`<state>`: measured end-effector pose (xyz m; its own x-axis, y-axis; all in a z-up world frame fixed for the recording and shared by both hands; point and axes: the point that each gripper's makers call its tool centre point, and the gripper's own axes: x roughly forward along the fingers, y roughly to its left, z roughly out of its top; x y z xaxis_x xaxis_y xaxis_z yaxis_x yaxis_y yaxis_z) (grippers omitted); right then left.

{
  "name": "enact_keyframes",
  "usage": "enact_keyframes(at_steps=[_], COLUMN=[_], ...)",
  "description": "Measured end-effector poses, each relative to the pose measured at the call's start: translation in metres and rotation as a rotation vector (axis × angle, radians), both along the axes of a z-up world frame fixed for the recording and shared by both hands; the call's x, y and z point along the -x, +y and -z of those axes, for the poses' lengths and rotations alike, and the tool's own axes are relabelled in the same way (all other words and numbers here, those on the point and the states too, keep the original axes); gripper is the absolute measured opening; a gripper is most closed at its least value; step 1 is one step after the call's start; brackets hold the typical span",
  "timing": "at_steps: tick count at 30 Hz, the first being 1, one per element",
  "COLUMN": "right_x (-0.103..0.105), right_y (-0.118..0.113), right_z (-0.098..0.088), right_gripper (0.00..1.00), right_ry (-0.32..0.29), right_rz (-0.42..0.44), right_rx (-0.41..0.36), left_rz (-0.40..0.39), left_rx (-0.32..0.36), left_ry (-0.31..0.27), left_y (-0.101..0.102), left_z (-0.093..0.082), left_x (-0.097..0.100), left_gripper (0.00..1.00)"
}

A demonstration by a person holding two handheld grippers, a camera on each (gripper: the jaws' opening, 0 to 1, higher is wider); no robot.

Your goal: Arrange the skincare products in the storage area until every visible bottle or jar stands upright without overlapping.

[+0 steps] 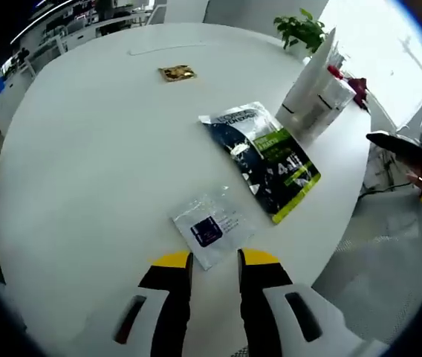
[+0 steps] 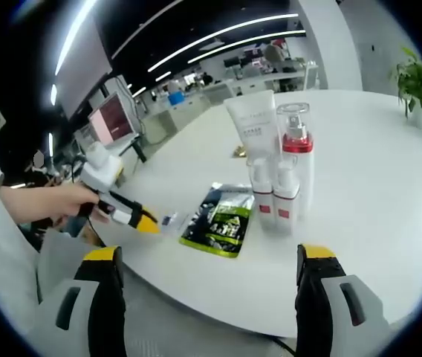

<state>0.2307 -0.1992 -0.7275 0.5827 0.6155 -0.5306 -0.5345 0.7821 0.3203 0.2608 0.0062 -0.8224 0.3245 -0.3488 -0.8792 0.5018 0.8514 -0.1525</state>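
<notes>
In the left gripper view, the left claw (image 1: pixel 215 262) hangs low over the round white counter (image 1: pixel 85 149), its yellow-tipped jaws a narrow gap apart and holding nothing. Just ahead of the tips lies a small clear sachet (image 1: pixel 209 227) with a dark blue label, flat on the counter. Beyond it a larger dark pouch (image 1: pixel 261 158) with a green band also lies flat, near the counter's edge. Farther along that edge stands a cluster of skincare products: a tall white tube (image 1: pixel 309 74) upright, with clear bottles (image 1: pixel 328 100) touching it at its side and a red cap showing among them. A small gold-coloured packet (image 1: pixel 177 73) lies well apart toward the far side, and a potted plant (image 1: pixel 302 30) stands behind the cluster.

In the right gripper view, the right claw (image 2: pixel 211 260) has its jaws spread wide, empty, off the near edge of the counter. The white tube (image 2: pixel 252 126) stands upright with a clear pump bottle (image 2: pixel 297 149) with a red collar beside it, and two small white bottles (image 2: pixel 275 195) with red labels stand close in front, touching or nearly so. The dark pouch (image 2: pixel 218 220) lies flat just beside them. The left claw (image 2: pixel 143 220) enters from the left, held in a person's hand (image 2: pixel 73 201), its tips at the sachet (image 2: pixel 170 221) near the pouch.
</notes>
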Motion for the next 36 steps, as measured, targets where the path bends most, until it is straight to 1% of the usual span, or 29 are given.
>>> enact_keyframes(at_steps=[3, 5, 9, 11, 13, 14, 17, 18, 19, 21, 24, 25, 26, 28, 33, 36], right_x=[0.001, 0.000, 0.001, 0.001, 0.001, 0.001, 0.000, -0.001, -0.001, -0.001, 0.000, 0.000, 0.000, 0.001, 0.002, 0.002], right_y=[0.001, 0.001, 0.001, 0.001, 0.001, 0.002, 0.001, 0.000, 0.000, 0.000, 0.000, 0.001, 0.001, 0.001, 0.002, 0.002], right_z=[-0.001, -0.001, -0.001, 0.000, 0.000, -0.001, 0.001, 0.002, 0.003, 0.003, 0.001, 0.001, 0.001, 0.000, -0.001, -0.001], right_gripper=[0.96, 0.96, 0.96, 0.96, 0.96, 0.96, 0.96, 0.96, 0.96, 0.96, 0.96, 0.96, 0.96, 0.96, 0.96, 0.95], right_ry=[-0.001, 0.000, 0.000, 0.002, 0.001, 0.002, 0.001, 0.001, 0.001, 0.002, 0.001, 0.002, 0.001, 0.001, 0.003, 0.004], right_rz=[0.000, 0.001, 0.001, 0.000, 0.001, 0.002, 0.003, 0.003, 0.003, 0.004, 0.006, 0.007, 0.007, 0.009, 0.008, 0.010], right_rx=[-0.001, 0.000, 0.000, -0.001, 0.001, 0.001, 0.001, 0.001, 0.000, 0.001, 0.001, 0.002, 0.002, 0.002, 0.001, -0.001], left_rz=[0.067, 0.070, 0.066, 0.079, 0.106, 0.110, 0.108, 0.114, 0.127, 0.150, 0.174, 0.179, 0.177, 0.175, 0.178, 0.160], left_rx=[-0.066, -0.069, -0.054, -0.048, -0.024, -0.020, -0.019, -0.022, -0.038, -0.054, -0.069, -0.067, -0.063, -0.066, -0.084, -0.094], left_ry=[-0.023, -0.023, -0.032, -0.082, -0.177, -0.207, -0.240, -0.242, -0.241, -0.230, -0.240, -0.259, -0.267, -0.264, -0.285, -0.299], left_y=[0.007, 0.004, 0.002, 0.001, -0.006, -0.007, -0.008, -0.007, -0.007, -0.007, -0.008, -0.009, -0.009, -0.008, -0.010, -0.008], left_z=[0.002, 0.002, 0.001, -0.004, -0.013, -0.017, -0.015, -0.012, -0.009, -0.003, 0.004, 0.004, 0.004, 0.004, 0.004, 0.004], left_x=[-0.002, 0.000, -0.005, -0.012, -0.025, -0.028, -0.037, -0.038, -0.038, -0.036, -0.036, -0.038, -0.039, -0.039, -0.038, -0.038], left_gripper=[0.22, 0.23, 0.24, 0.24, 0.25, 0.25, 0.21, 0.19, 0.18, 0.18, 0.19, 0.19, 0.19, 0.18, 0.18, 0.17])
